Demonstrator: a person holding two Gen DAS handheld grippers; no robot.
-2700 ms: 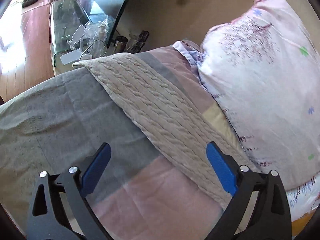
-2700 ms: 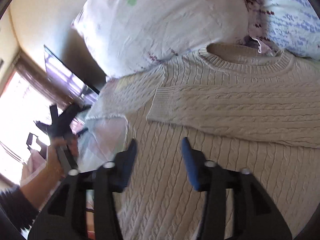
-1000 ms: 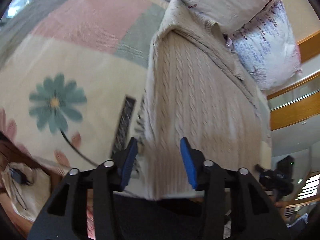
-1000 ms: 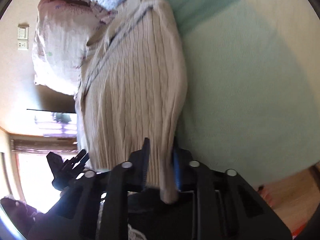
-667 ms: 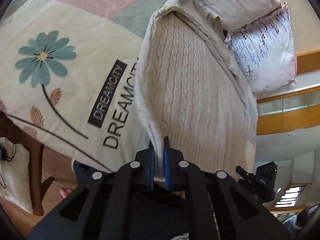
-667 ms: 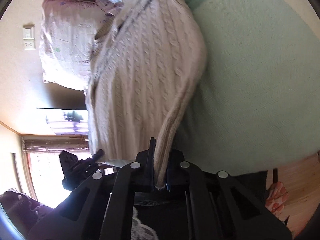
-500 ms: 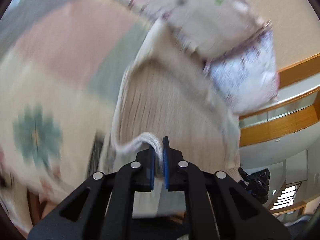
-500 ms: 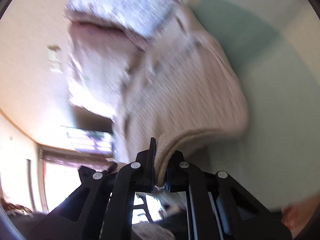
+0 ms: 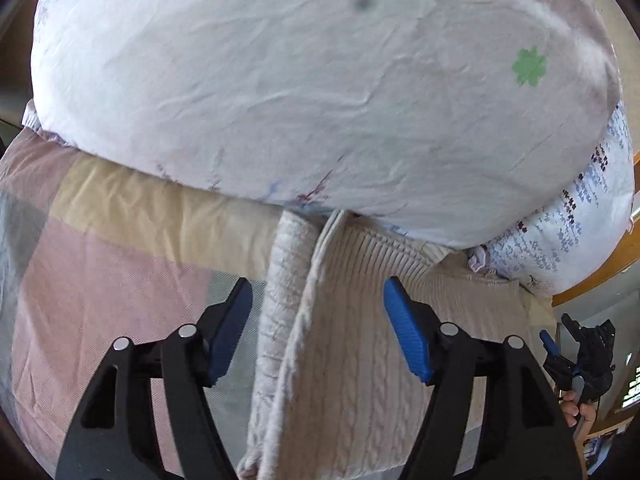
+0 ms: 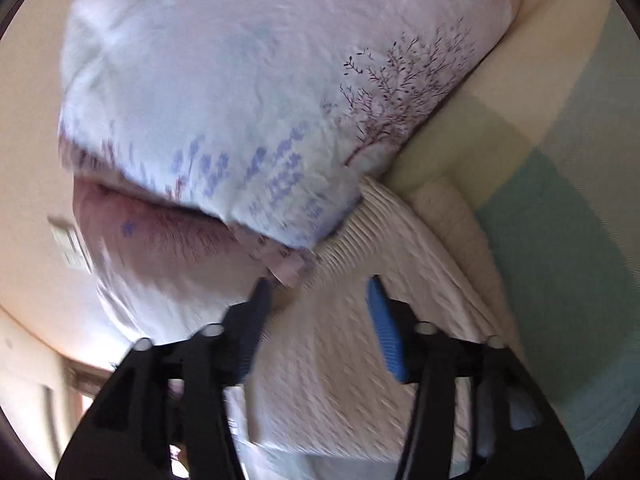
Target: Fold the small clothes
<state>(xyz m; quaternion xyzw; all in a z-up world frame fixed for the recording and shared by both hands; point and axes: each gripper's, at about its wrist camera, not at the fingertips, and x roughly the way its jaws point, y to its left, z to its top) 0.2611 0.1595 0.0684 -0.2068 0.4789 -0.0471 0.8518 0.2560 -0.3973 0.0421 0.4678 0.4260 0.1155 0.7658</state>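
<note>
Presently, findings as follows.
Left gripper [image 9: 318, 334]: jaws are standing wide apart, released, gripping nothing; the blue pads [image 9: 406, 336] are hovering over the sweater's left edge.
Right gripper [image 10: 318, 320]: jaws are likewise standing apart, released; the view is blurring with motion.
Sweater [image 9: 352, 360]: cream cable-knit, lying folded on the bed, its far ribbed edge tucking under the pillows; a doubled layer is showing along its left side in the left view.
White pillow [image 9: 300, 80]: large, with a green clover print, lying at the far end and overlapping the sweater's far edge.
Second pillow [image 10: 248, 120]: printed in blue and with a tree motif, resting just beside the first, touching the sweater.
Bedspread [image 9: 100, 280]: pink, yellow and grey blocks on the left; green [image 10: 560, 240] on the right.
</note>
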